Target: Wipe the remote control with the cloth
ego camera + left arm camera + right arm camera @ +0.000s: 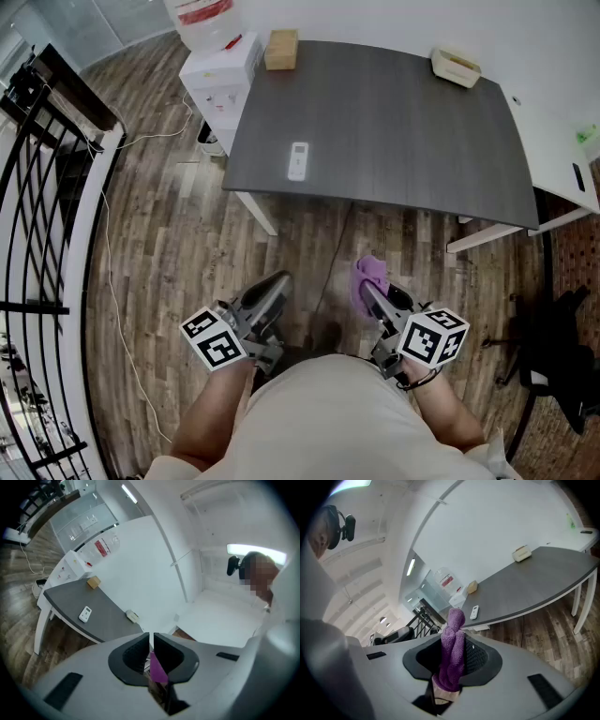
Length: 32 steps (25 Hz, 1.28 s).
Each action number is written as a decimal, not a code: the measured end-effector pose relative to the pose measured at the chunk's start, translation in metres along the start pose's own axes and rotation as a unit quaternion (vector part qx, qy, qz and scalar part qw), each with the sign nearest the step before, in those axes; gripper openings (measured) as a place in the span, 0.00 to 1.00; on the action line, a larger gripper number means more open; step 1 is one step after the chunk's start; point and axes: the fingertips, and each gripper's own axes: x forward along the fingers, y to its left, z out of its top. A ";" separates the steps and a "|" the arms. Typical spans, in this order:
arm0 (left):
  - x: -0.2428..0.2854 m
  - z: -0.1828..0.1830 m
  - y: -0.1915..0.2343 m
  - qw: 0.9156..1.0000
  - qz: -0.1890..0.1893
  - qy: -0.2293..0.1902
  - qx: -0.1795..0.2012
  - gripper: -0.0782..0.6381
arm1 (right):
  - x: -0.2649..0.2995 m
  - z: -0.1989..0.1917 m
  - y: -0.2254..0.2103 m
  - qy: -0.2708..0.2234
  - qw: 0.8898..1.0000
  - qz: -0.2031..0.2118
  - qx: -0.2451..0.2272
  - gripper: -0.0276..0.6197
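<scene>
Right gripper (453, 657): clenched on the purple cloth (454, 630). The cloth is bunched upright between the jaws, with its top poking out past the tips and its tail hanging below them. In the head view the same cloth (368, 272) sticks out in front of the right gripper (371, 292).

Left gripper (151, 639): jaws closed together, nothing clamped. A sliver of purple shows low behind the jaws; can't tell what it is. In the head view the left gripper (275, 284) carries no cloth.

Both grippers are close to the person's body, over the wood floor (169, 244), side by side but apart.

Remote (297, 160): flat on the dark table (394, 122) near its front edge. It's ahead of both grippers and well apart from them, nearer the left gripper's side, and neither touches it. It also shows in the left gripper view (85, 614) and right gripper view (474, 612), beyond the jaws.

Farther ahead on the table: a wooden box (280, 49) at the far left corner and a beige tray (456, 67) toward the far right. A water dispenser (220, 75) sits beside the table's left end, forward-left of the left gripper. A black railing (37, 187) is well out to the left.
</scene>
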 end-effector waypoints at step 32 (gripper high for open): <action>0.147 0.076 0.303 0.966 0.130 0.207 -0.087 0.26 | 0.270 0.092 -0.094 0.120 0.984 -0.127 -0.036 0.20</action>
